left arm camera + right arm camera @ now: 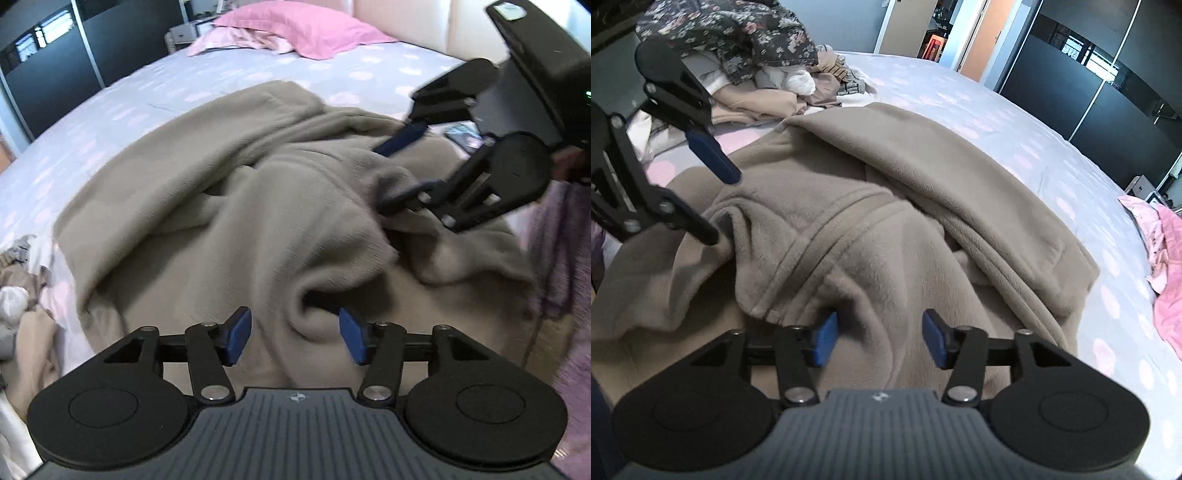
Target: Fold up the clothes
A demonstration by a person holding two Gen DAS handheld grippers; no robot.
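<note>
Fleece garment (229, 192), tan and thick, lies rumpled across the near side of the bed (110, 122), part of it doubled over toward the far side and a stitched band (820, 229) running through its middle. Left tongs (295, 338) stand wide, with a raised ridge of fleece sitting in the gap between the blue pads; nothing is pinched. Right tongs (877, 338) are also wide, low over the cloth with a fold rising between them, and seen from the left wrist one finger looks tucked into a crease on the right. A heap of other clothes (768, 74) lies at the far left of the bed, and a pink pillow (303, 29) at the far end. As I judge it, the garment is neither flat nor neatly folded, so the work in hand is gripping and spreading it. To do that well, each pair should close on a single layer at an edge or seam, not a thick bunch, then draw apart evenly so the creases pull out before any fold is laid.
</note>
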